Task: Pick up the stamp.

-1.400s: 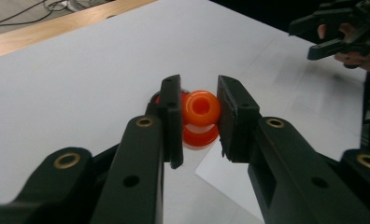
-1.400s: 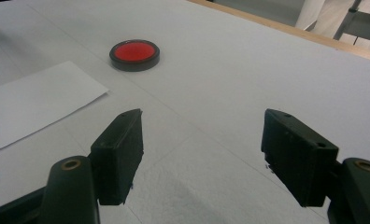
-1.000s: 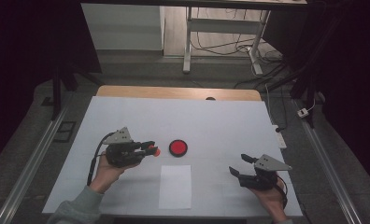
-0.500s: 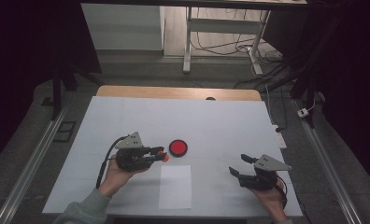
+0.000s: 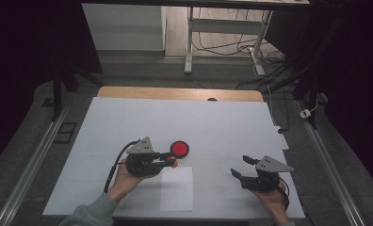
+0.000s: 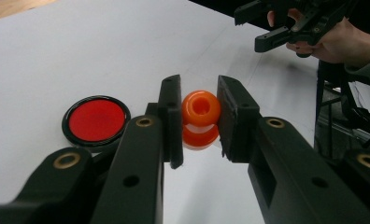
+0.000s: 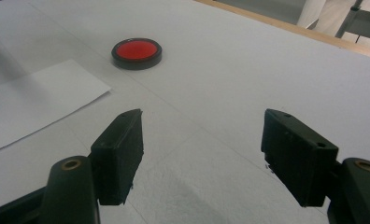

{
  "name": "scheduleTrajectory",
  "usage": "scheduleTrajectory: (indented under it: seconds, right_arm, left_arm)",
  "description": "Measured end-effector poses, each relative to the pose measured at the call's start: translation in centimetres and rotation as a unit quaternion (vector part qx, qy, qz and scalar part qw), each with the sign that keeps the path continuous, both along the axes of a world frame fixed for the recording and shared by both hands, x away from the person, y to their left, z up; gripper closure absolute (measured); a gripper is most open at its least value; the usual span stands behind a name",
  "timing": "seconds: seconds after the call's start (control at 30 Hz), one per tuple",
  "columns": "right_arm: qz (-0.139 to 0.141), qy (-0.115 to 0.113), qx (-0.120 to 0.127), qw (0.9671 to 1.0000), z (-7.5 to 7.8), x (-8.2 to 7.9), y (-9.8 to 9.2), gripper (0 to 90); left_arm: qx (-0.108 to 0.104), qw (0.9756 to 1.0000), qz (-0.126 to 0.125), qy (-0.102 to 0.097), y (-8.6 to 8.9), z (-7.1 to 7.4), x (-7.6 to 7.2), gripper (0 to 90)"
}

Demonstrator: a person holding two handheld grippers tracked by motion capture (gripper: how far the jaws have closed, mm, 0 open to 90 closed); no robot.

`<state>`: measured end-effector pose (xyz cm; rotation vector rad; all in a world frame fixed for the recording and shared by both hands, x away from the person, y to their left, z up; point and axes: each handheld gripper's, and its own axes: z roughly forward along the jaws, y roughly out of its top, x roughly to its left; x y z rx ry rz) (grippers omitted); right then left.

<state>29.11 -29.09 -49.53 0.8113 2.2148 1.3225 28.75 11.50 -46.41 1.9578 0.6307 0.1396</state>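
My left gripper (image 6: 199,119) is shut on a small orange spool-shaped piece (image 6: 201,116) with a hole in its end, held just above the white table. From above, that gripper (image 5: 172,161) sits left of centre, its tip at the top edge of a white paper sheet (image 5: 176,188). A round red disc with a black rim (image 5: 179,149) lies flat just beyond the tip, and shows as the red disc (image 6: 97,120) left of the jaws. My right gripper (image 5: 239,167) rests near the front right, open and empty, and its own view shows that gripper (image 7: 202,149) over bare table.
The white table surface (image 5: 222,127) has a wooden strip along its far edge (image 5: 180,93). Metal rails run along both sides on the floor. A desk frame and cables stand behind the table. In the right gripper view, the red disc (image 7: 136,52) and paper sheet (image 7: 38,100) lie ahead.
My left gripper has moved right with the orange piece, from left of the red disc to just in front of it at the paper's top edge. The right gripper has stayed put.
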Motion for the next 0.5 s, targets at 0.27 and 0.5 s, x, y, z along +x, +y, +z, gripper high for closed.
scheduleTrajectory:
  seconds: [0.27,0.5]
  right_arm:
    - [0.001,0.0,-0.001,1.0,-0.05,0.03,0.0,29.4]
    - [0.0,0.0,-0.001,1.0,-0.04,-0.01,0.04,29.4]
  left_arm:
    - [0.003,1.0,0.001,0.002,-0.27,-0.29,0.12,72.6]
    - [0.003,1.0,0.004,0.001,-0.26,-0.37,0.16,72.6]
